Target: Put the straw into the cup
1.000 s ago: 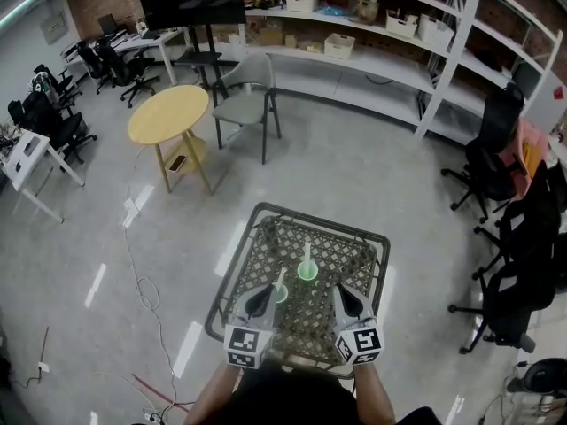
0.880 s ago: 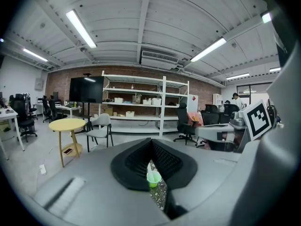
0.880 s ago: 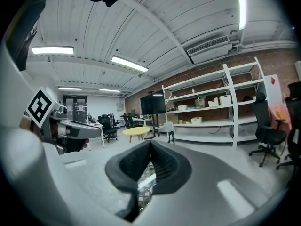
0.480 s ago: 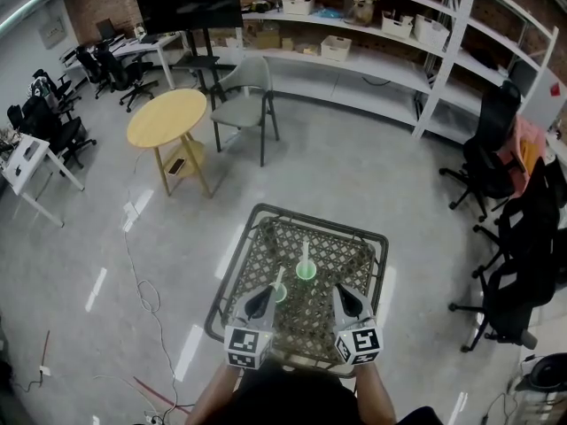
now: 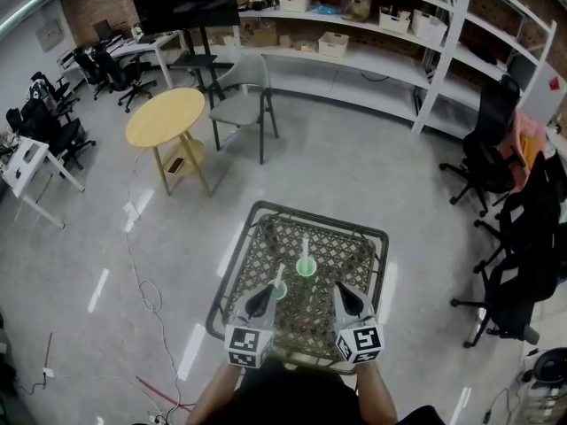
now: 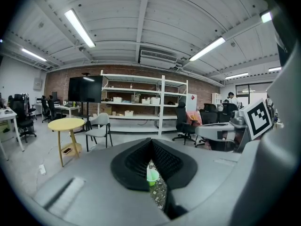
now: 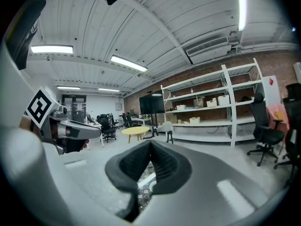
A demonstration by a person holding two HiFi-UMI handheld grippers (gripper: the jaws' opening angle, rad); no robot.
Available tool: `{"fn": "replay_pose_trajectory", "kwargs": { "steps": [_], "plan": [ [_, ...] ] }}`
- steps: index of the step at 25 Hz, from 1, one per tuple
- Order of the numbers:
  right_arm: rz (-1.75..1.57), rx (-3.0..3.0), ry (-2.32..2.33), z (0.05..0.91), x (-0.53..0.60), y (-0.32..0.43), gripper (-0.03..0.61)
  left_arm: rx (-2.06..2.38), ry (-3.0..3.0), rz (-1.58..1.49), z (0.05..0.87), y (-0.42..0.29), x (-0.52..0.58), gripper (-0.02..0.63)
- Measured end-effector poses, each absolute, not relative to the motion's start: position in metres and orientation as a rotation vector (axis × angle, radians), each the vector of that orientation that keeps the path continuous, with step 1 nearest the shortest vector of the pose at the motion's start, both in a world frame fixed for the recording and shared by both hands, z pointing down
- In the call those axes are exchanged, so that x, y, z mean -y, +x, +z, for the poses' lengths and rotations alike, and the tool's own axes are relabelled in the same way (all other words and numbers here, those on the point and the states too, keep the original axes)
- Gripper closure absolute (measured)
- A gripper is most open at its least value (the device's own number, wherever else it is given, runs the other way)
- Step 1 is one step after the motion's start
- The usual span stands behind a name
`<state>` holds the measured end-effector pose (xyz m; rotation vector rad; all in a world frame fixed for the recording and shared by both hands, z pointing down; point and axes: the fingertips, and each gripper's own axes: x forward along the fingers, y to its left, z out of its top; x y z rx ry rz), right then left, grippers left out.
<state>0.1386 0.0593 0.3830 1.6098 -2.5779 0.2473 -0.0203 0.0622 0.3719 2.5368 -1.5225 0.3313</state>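
Held left tongs (image 5: 262, 301) and right tongs (image 5: 347, 301) fully shut, empty, low over the tabletop (image 5: 341, 248), lower centre of frame. Found left cup (image 5: 279, 291) just beyond the left tongs, leaning straw (image 5: 279, 275) inside; right cup (image 5: 306, 267) higher up, upright straw (image 5: 306, 248) inside.

Pale green is shown by the cups (image 5: 306, 268), white by their straws (image 5: 305, 248). The low table (image 5: 354, 251) is patterned in dark lattice. A yellow round table (image 5: 166, 115) is seen at ten o'clock.
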Motion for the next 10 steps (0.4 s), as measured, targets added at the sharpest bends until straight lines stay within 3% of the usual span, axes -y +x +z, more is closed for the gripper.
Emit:
{"fn": "replay_pose_trajectory", "kwargs": {
  "steps": [10],
  "plan": [
    [0.252,2.57,1.621,0.384,-0.0622,0.1404,0.575,1.509,2.54,0.338,0.3735,-0.0182,-0.0644,0.607]
  ]
}}
